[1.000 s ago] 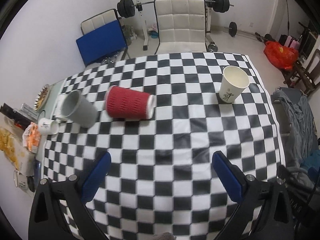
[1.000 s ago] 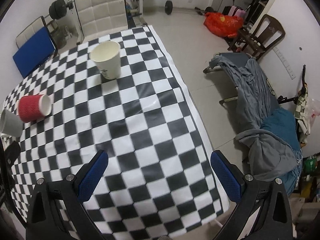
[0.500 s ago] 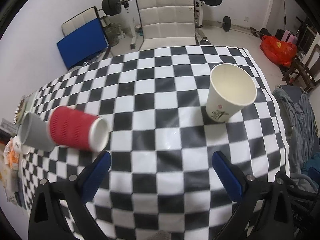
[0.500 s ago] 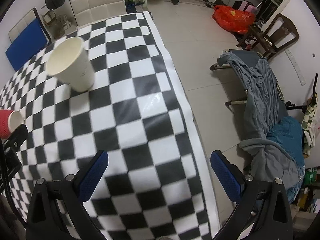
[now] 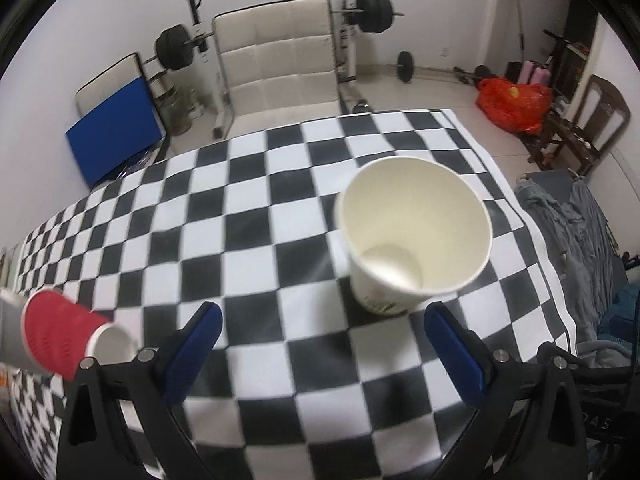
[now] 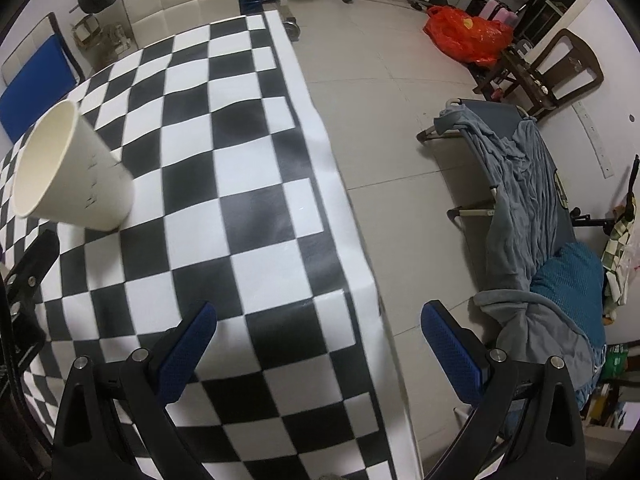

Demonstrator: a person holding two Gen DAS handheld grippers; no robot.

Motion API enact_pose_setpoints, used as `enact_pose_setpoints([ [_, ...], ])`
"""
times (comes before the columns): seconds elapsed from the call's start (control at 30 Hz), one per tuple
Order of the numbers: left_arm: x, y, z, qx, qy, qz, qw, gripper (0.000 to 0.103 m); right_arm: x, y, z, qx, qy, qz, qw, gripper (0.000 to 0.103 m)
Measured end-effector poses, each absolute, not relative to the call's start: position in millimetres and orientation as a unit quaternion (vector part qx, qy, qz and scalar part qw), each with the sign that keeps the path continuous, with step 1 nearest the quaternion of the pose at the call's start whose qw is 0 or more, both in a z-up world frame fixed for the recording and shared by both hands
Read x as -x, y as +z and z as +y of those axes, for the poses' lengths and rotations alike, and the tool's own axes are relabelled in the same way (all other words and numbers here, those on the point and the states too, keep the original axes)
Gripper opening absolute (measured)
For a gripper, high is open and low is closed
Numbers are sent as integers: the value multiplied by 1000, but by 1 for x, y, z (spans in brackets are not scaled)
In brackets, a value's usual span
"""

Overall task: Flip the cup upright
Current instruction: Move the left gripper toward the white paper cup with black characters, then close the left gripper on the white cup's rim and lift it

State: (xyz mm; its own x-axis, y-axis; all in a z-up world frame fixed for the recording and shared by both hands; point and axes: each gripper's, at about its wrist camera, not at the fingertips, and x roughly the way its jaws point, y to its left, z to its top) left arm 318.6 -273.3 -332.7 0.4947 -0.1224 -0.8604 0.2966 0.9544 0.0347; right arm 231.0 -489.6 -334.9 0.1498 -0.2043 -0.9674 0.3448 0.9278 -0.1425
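the left gripper (image 5: 320,328), its blue-padded fingers (image 5: 192,354) spread wide and holding nothing, hangs over the black-and-white checkered tablecloth (image 5: 240,240). a white paper cup (image 5: 412,236) stands upright on the cloth just beyond the fingertips, nearer the right-hand pad, its open mouth facing up. the red ribbed paper cup (image 5: 60,334) lies on its side at the left edge of the view — white rim toward the gripper — with a grey cup (image 5: 10,330) touching or just behind its base. the right gripper (image 6: 318,330) is also spread wide and empty, poised above the table's right edge, where the cloth (image 6: 248,184) drops to the tiled floor (image 6: 392,120); the white cup (image 6: 72,168) sits far to its left. a white padded chair (image 5: 280,68) stands behind the table.
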Motion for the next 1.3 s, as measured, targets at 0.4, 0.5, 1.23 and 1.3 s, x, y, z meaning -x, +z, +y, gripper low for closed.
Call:
enact_pose_setpoints([
  [0.4,-345,-349,-300,-90,-178,467,862,103,-247,-350,-507,-35,-179,626,759,103],
  [0.5,-352,-351,-303,-84,-183,462,864,103,-253,-352,-507,-34,-178,626,759,103],
  [1.23,-334,-307,-272,-37,-194,495,846,61,-238,-339,-493,-50,-166,631,756,103],
  [1.3,-325,-301,-262,-33,-190,515,835,61,-229,-334,-484,-49,-160,635,754,103],
])
